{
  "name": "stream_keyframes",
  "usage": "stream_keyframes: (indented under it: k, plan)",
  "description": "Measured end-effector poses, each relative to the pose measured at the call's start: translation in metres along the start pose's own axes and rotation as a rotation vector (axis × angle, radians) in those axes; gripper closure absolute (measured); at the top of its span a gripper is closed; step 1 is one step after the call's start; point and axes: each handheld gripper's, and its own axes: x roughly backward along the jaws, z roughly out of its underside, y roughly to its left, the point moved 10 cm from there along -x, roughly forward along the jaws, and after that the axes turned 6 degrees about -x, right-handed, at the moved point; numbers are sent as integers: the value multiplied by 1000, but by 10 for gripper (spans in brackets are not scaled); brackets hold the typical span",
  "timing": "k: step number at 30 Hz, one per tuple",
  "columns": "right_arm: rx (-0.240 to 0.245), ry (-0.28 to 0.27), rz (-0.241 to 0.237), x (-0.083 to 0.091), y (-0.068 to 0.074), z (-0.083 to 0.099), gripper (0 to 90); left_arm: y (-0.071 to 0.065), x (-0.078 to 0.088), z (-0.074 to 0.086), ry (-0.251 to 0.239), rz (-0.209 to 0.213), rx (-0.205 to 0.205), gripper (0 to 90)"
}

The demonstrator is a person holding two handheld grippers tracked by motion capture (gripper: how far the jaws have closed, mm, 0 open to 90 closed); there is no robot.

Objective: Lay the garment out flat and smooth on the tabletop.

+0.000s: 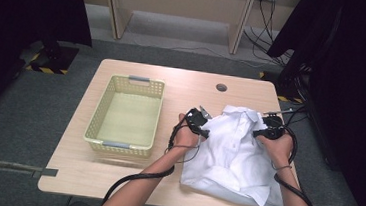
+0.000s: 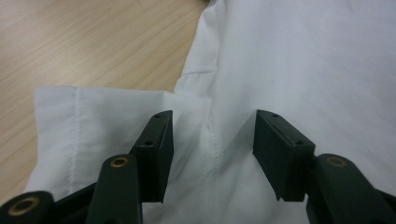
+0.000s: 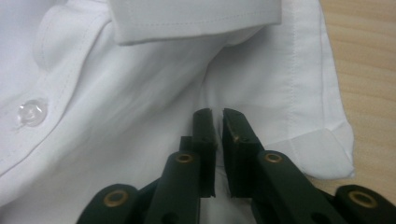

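1. Plainly, the folded white cotton shirt (image 1: 236, 155) is light, limp and a little slick. It will not break, but I judge it will sag and lose its folds wherever it is not held.
2. Nearest the person, its lower folded edge lies close to the front edge of the light wooden table (image 1: 114, 177), right of the middle.
3. The cloth is smooth and bright, with stitched seams and a row of small clear buttons (image 3: 31, 113) up the front placket.
4. At the shoulder on the person's left, the left gripper (image 2: 212, 135) stands with its jaws half apart over a shoulder seam beside the folded sleeve. The cloth lies between them, and I see no pinch on it.
5. At the other shoulder, the right gripper (image 3: 218, 135) has its jaws nearly together. They seem to nip a thin fold of the fabric below the collar, though I cannot see the cloth inside the narrow gap.
6. The best holds, I judge, are these two shoulder seams, where doubled, stitched cloth gives the pads something to bite. A single layer could slip out.
7. Farther off, the folded collar (image 1: 243, 113) points away from the person.
8. To the left, well apart from the shirt, sits a pale yellow plastic lattice basket (image 1: 101, 111) with grey handles.
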Motion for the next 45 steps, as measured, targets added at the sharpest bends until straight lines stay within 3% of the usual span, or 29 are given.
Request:
stream_keyframes:
  k: [9, 14, 17, 24, 28, 34, 37, 45]
  plan:
    - [-58, -13, 12, 7, -16, 4, 893, 0, 0, 1, -2, -1, 11, 485]
    - [-72, -9, 64, 16, -30, 13, 892, -1, 0, 1, -5, -13, 12, 486]
    - [-86, 15, 92, 21, -37, 20, 890, -2, 1, 1, -5, -22, 10, 489]
    - [-64, 85, 171, 31, -47, 27, 866, -4, 2, 2, -4, -26, 6, 488]
    - [-60, 50, 201, 39, -47, 20, 835, -7, 5, 3, -8, -22, -4, 489]
    - [-61, -42, 140, 39, -43, 1, 699, -8, 6, 5, -13, -20, -5, 487]
    - [-58, -52, 127, 29, -45, -3, 633, -8, 6, 5, -11, -22, -8, 487]
    - [-55, -53, 149, 6, -51, -6, 520, -9, 6, 5, -14, -22, -12, 488]
